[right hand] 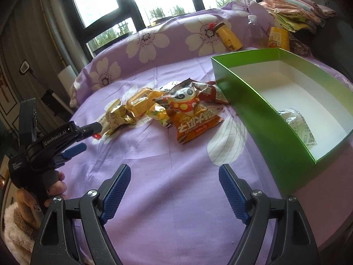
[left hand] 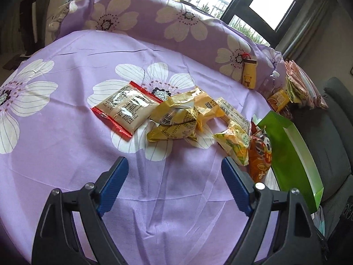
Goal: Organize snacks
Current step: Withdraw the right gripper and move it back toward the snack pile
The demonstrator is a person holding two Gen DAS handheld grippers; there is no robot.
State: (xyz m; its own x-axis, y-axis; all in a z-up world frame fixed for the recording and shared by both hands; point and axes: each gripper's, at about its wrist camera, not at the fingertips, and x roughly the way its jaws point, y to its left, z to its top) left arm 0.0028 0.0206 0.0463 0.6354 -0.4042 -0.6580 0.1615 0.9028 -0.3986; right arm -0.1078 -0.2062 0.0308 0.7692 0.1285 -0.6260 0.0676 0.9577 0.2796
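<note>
Several snack packets lie in a loose pile on the purple flowered bedsheet (left hand: 66, 132). A red-edged beige packet (left hand: 124, 108) is leftmost, then crumpled yellow packets (left hand: 174, 119), a yellow-green packet (left hand: 233, 141) and an orange panda packet (right hand: 192, 119). A green box (right hand: 253, 101) with a white inside stands to the right and holds one pale packet (right hand: 300, 123). My left gripper (left hand: 174, 165) is open and empty, short of the pile; it also shows in the right wrist view (right hand: 88, 137). My right gripper (right hand: 174, 172) is open and empty, in front of the panda packet.
A flowered pillow (left hand: 176, 22) lines the far side. A yellow bottle (right hand: 228, 35), a clear bottle (right hand: 253, 26), an orange carton (right hand: 279, 37) and folded cloths (right hand: 295, 8) lie behind the box. A grey chair (left hand: 331, 132) stands beyond the bed's right edge.
</note>
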